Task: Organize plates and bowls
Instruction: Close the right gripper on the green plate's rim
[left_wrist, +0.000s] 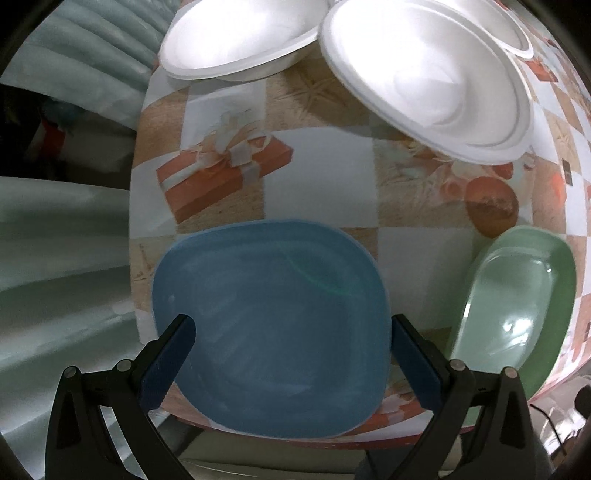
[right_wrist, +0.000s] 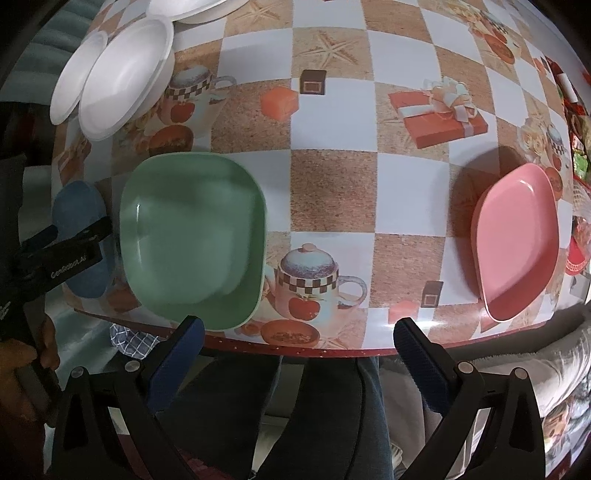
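A blue square plate (left_wrist: 269, 325) lies at the near table edge. My left gripper (left_wrist: 291, 354) is open, its fingers either side of the plate's near part, not gripping it. A green square plate (left_wrist: 517, 306) lies to its right, and also shows in the right wrist view (right_wrist: 192, 240). A pink plate (right_wrist: 517, 240) lies at the right. White bowls (left_wrist: 424, 74) sit at the far side; they also show in the right wrist view (right_wrist: 125, 77). My right gripper (right_wrist: 299, 354) is open and empty, at the near table edge between green and pink plates.
The table (right_wrist: 332, 184) has a chequered cloth printed with teapots and gift boxes. Another white bowl (left_wrist: 236, 37) sits at the far left. Pale green fabric (left_wrist: 66, 258) lies left of the table. The person's legs (right_wrist: 314, 413) are below the near edge.
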